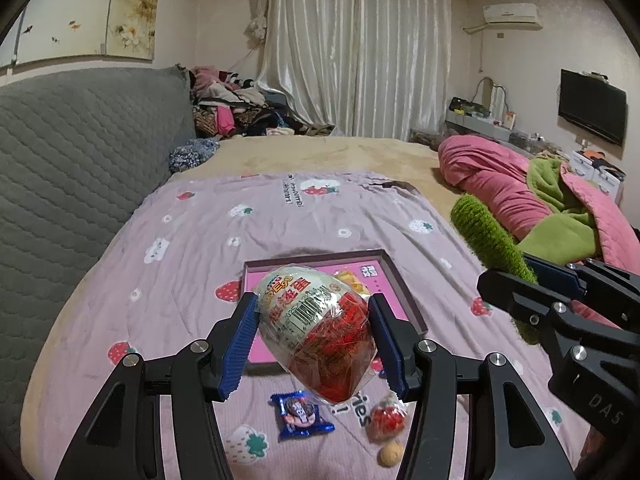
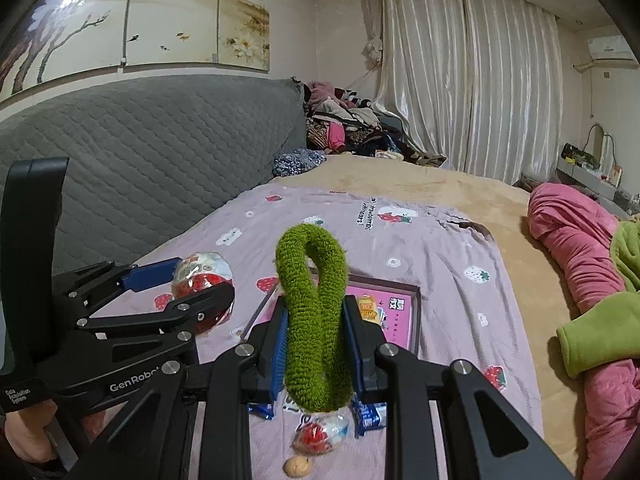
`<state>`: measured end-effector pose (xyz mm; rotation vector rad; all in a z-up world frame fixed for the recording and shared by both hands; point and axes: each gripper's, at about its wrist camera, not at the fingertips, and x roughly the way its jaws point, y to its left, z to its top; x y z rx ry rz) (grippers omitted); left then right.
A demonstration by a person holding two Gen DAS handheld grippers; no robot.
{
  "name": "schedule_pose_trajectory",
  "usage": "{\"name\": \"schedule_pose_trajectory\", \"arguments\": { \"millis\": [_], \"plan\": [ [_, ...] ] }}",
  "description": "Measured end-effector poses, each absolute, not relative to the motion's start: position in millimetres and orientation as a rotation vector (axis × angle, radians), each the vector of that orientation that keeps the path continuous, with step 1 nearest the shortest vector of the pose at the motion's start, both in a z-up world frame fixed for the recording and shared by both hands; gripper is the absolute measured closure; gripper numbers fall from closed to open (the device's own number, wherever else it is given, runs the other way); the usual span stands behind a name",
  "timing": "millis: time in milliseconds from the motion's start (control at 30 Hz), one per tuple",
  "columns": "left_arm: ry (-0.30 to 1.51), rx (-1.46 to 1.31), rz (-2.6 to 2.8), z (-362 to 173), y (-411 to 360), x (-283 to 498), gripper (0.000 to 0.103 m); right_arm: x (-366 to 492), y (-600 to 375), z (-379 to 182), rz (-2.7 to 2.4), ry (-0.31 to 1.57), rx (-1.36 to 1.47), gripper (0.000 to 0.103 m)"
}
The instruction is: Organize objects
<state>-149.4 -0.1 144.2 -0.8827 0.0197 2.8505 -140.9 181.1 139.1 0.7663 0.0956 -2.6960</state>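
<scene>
My left gripper [image 1: 312, 312] is shut on a big egg-shaped snack pack [image 1: 316, 332] in red and white wrap, held above the bed in front of a shallow pink box [image 1: 394, 280]. My right gripper [image 2: 316, 340] is shut on a fuzzy green loop [image 2: 316, 312], held upright above the same box [image 2: 400, 312]. The left gripper and its egg [image 2: 204, 280] show at the left of the right wrist view. The green loop [image 1: 488, 240] and the right gripper show at the right of the left wrist view.
On the strawberry-print sheet [image 1: 180, 260] below lie a blue snack packet [image 1: 300, 420], a small red-and-white egg pack [image 1: 388, 420] and a round biscuit [image 1: 390, 454]. A yellow packet [image 1: 352, 280] lies in the box. A grey headboard [image 1: 80, 152] stands left; pink and green bedding [image 1: 520, 192] lies right.
</scene>
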Motion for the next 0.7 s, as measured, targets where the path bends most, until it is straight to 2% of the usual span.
{"name": "schedule_pose_trajectory", "arguments": {
  "millis": [700],
  "plan": [
    [-0.019, -0.931, 2.874, 90.9, -9.1, -269.6, 0.045, -249.4, 222.9, 83.5, -2.714, -0.048, 0.843, 0.077]
  ]
}}
